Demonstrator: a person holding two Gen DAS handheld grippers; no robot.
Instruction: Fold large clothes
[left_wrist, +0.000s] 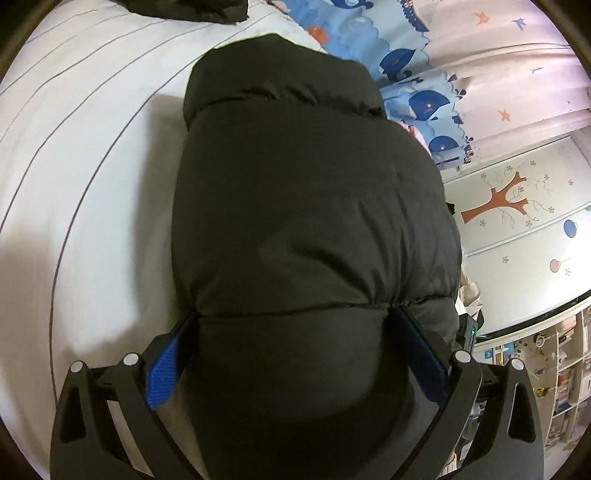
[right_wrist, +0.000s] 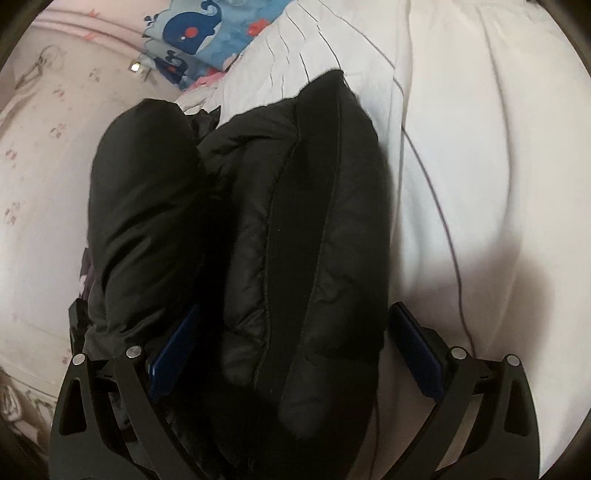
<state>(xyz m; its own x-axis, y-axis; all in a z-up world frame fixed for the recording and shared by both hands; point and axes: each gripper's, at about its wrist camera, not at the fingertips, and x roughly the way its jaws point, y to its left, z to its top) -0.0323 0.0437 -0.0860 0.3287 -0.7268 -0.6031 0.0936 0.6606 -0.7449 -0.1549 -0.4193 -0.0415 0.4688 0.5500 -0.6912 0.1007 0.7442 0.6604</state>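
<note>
A black puffer jacket (left_wrist: 310, 206) fills the middle of the left wrist view, bunched into a thick quilted bundle over the white bed. My left gripper (left_wrist: 295, 332) is shut on the jacket, with the padding squeezed between its blue pads (left_wrist: 164, 373). In the right wrist view the same jacket (right_wrist: 306, 229) shows as folded layers with a sleeve (right_wrist: 144, 206) at the left. My right gripper (right_wrist: 291, 332) is shut on the folded edge of the jacket, and the fabric bulges between the wide-set fingers.
The white bed sheet (left_wrist: 74, 177) with thin dark lines lies under the jacket. A blue whale-print quilt (left_wrist: 417, 85) sits at the head of the bed. Another dark garment (left_wrist: 192, 9) lies at the far edge. A wall with tree stickers (left_wrist: 509, 199) and shelves (left_wrist: 554, 369) stand to the right.
</note>
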